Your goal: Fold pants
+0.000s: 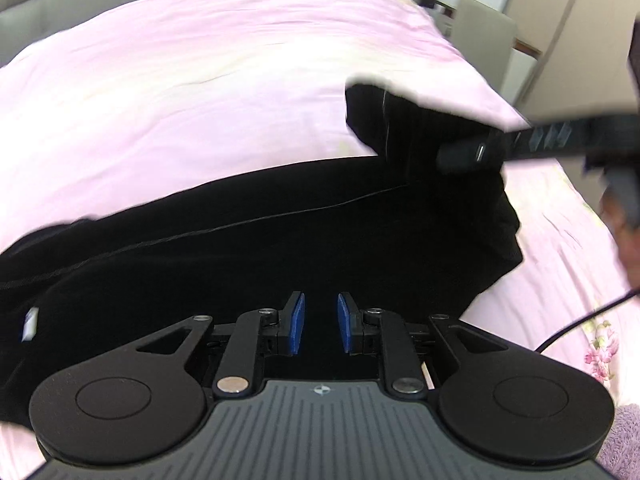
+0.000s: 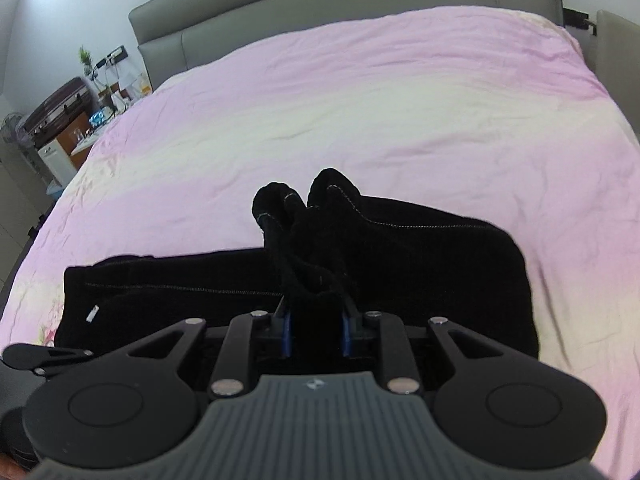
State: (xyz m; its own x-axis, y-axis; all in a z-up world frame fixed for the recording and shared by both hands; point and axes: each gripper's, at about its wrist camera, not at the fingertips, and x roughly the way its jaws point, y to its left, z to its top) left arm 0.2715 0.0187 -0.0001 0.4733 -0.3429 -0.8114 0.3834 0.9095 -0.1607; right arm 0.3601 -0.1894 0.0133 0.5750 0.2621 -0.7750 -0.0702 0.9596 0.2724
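Observation:
Black pants point(image 1: 240, 240) lie across the pink bedsheet point(image 1: 180, 80), with a white tag near their left end. My left gripper point(image 1: 320, 322) hovers just above the pants, its blue pads point(image 1: 298, 320) apart with nothing between them. My right gripper point(image 2: 318, 332) is shut on a bunched fold of the pants point(image 2: 312, 248) and lifts it above the rest of the fabric. In the left wrist view the right gripper point(image 1: 480, 152) appears at the right, holding the raised black cloth point(image 1: 392, 128).
A grey padded headboard point(image 2: 320, 4) runs along the far side of the bed. A nightstand with clutter point(image 2: 76, 120) stands at the far left. A black cable point(image 1: 580, 320) trails over the sheet at the right. A purple towel corner point(image 1: 624, 436) shows at the lower right.

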